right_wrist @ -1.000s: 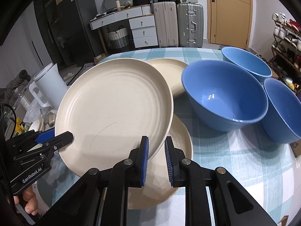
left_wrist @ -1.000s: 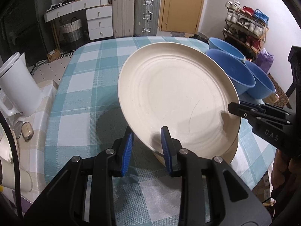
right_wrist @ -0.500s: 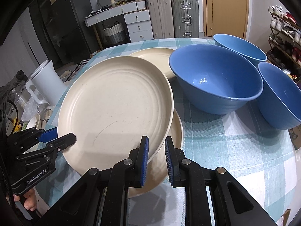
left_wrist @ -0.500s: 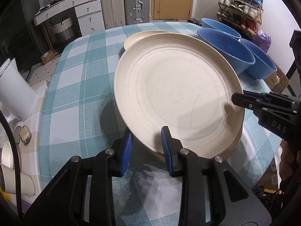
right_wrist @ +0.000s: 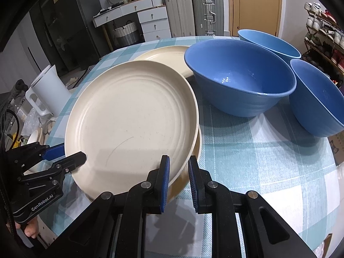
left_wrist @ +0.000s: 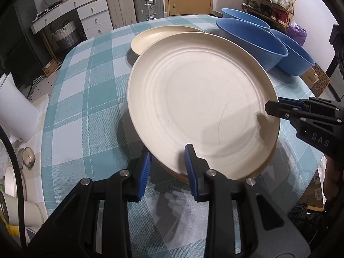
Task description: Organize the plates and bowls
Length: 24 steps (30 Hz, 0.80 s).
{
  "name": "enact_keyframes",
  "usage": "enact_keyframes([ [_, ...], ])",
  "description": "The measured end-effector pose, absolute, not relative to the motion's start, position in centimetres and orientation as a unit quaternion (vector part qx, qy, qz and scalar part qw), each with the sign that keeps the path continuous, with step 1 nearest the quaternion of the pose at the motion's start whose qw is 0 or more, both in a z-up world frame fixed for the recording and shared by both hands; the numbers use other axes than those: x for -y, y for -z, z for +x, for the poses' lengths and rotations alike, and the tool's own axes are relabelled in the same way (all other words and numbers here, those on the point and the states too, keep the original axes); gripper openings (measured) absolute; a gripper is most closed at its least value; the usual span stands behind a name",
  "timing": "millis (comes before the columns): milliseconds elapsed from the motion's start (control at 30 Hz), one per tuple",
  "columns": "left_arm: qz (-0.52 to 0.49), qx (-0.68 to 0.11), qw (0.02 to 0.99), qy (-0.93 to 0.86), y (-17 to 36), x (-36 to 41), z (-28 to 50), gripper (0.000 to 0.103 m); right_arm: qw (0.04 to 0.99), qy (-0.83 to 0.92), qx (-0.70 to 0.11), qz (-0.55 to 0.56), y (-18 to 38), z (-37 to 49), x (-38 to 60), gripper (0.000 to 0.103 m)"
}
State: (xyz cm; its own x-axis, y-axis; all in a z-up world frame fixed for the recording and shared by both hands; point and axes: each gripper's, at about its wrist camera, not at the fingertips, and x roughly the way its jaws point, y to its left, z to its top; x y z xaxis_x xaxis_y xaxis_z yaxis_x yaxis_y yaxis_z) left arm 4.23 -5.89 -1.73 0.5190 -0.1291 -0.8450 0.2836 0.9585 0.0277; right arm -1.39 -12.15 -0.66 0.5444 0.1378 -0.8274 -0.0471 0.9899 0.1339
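Note:
A large cream plate (left_wrist: 200,107) (right_wrist: 133,116) hangs nearly level just above a second cream plate (left_wrist: 266,165) (right_wrist: 198,148) on the checked tablecloth. Only the lower plate's rim shows. My left gripper (left_wrist: 168,167) (right_wrist: 68,154) is shut on the upper plate's near-left rim, one pad beneath and one on top. My right gripper (right_wrist: 178,172) (left_wrist: 273,105) is shut on the opposite rim. A third cream plate (left_wrist: 163,36) (right_wrist: 165,58) lies behind. Three blue bowls (right_wrist: 236,79) (right_wrist: 268,43) (right_wrist: 318,99) stand to the right.
A white kettle (left_wrist: 15,107) (right_wrist: 47,90) stands off the table's left edge beside paper cups (left_wrist: 21,210) and clutter. Bare checked cloth (left_wrist: 86,111) stretches left of the plates. Suitcases (right_wrist: 193,13) and white drawers (left_wrist: 92,19) line the far wall. A hand (right_wrist: 30,232) holds the left gripper.
Both grippers have sunk with the cream plate, which has tipped flatter and come down close over the plate below. The far plate has come into the left wrist view.

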Motion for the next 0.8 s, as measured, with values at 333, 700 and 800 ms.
enact_keyframes([
  [333,0.097,-0.480,0.862,0.128,1.95,6.55,3.83,0.028,0.876,-0.051,-0.478,0.045,1.00,-1.75,12.27,0.019],
  [700,0.101,-0.485,0.858,0.136,1.87,6.41,3.51,0.029,0.875,-0.050,-0.479,0.046,0.96,-1.89,12.25,0.021],
  [800,0.098,-0.484,0.859,0.134,1.85,6.26,3.52,0.033,0.879,-0.052,-0.473,0.043,0.63,-1.91,12.17,0.021],
])
